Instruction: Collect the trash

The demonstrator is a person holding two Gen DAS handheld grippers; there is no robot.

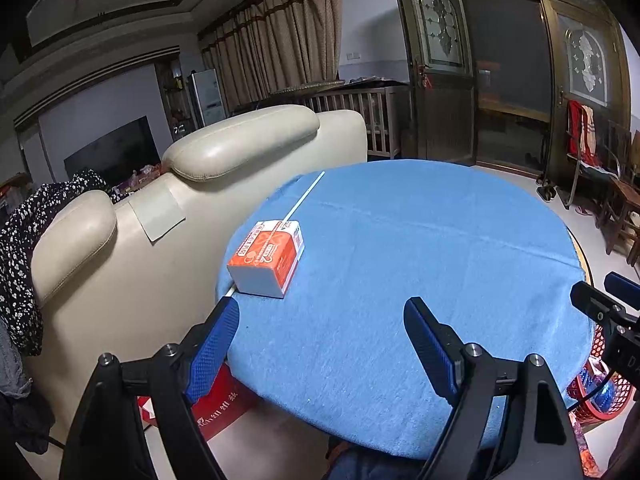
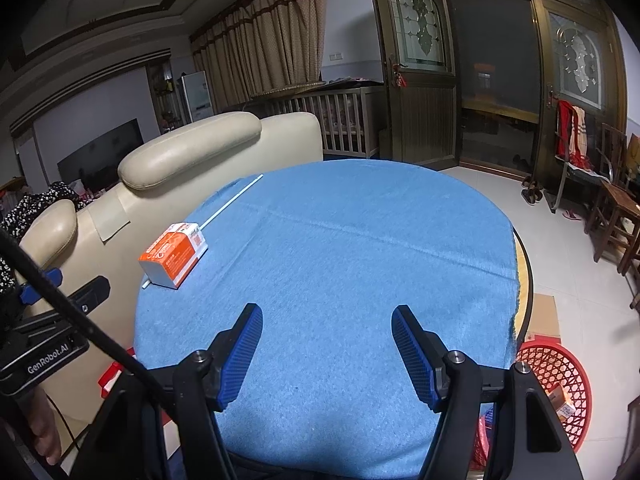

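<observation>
Fuzzy cloth table cover, glossy carton — cardboard

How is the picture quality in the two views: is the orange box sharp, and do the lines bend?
Left wrist view: the orange box is sharp, with readable print; the door frame bows from fisheye distortion, and the corners are black. Right wrist view: the box is smaller but clear; soft indoor light, no glare on the blue cloth.

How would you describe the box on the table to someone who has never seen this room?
Find the round table under a blue cloth. Near its edge beside the cream sofa lies a small orange-and-white carton. It sits atop a thin white stick, the only other item on the cloth.
</observation>
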